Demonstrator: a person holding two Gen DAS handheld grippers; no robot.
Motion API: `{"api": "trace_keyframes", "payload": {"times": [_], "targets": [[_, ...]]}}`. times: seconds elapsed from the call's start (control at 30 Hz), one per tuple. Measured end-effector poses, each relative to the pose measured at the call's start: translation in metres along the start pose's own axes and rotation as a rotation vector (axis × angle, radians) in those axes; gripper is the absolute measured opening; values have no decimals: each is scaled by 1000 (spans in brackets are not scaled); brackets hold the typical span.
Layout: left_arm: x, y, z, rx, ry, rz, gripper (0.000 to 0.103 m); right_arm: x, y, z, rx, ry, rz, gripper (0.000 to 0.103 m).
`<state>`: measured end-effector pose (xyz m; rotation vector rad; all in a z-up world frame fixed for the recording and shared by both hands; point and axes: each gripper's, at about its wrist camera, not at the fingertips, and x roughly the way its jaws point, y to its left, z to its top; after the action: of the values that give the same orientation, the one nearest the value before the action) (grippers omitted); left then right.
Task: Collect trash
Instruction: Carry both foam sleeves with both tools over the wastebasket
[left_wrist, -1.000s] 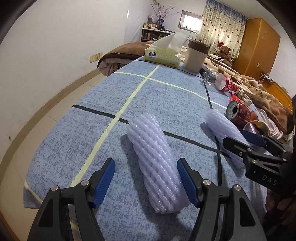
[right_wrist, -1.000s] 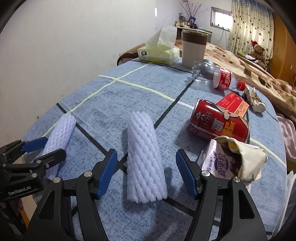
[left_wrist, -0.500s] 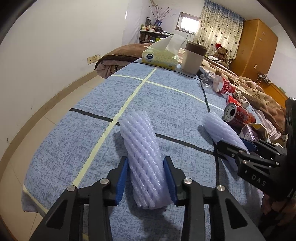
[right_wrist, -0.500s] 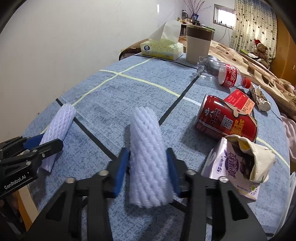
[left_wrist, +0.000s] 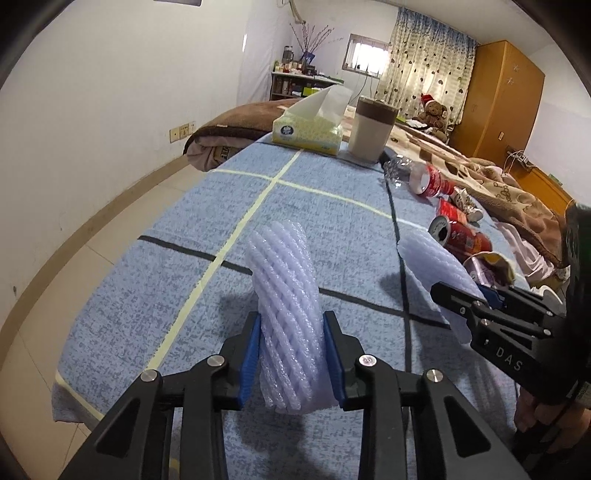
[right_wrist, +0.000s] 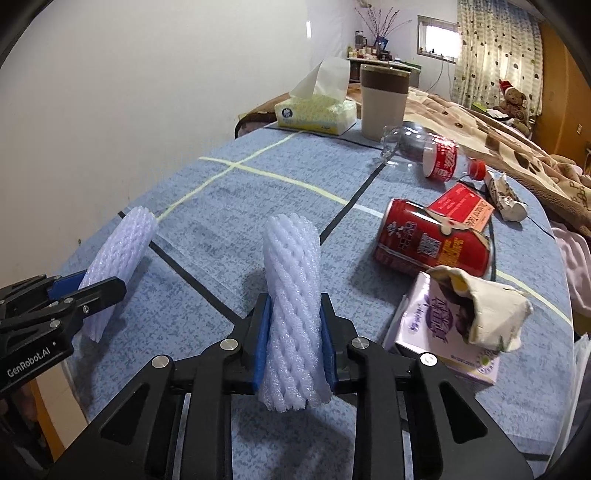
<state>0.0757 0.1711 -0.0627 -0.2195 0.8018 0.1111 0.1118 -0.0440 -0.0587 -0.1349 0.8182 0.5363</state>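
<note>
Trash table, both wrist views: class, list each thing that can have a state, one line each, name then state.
left gripper: shut on left foam sleeve
right gripper: shut on right foam sleeve
red can: on its side
plastic bottle: on its side, capped
milk carton: lying down, top torn open
bin: upright
tissue box: tissue sticking out

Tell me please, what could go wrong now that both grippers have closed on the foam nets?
1. The left gripper and right gripper each pinch a soft foam net near its lower end. The nets may bend or slip out when lifted.
2. The red can and milk carton lie close beside the right gripper. A sideways swing could knock them.
</note>
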Motion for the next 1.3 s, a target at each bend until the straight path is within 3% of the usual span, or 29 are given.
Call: {"api": "trace_keyframes", "payload": {"times": [0.5, 1.3], "targets": [[-42, -49, 8, 85, -94, -77, 33, -59, -28, -3, 73, -143, -32, 25], [-67, -191, 15, 304, -155, -314, 33, -138, -121, -37, 287, -304, -260, 25]]}}
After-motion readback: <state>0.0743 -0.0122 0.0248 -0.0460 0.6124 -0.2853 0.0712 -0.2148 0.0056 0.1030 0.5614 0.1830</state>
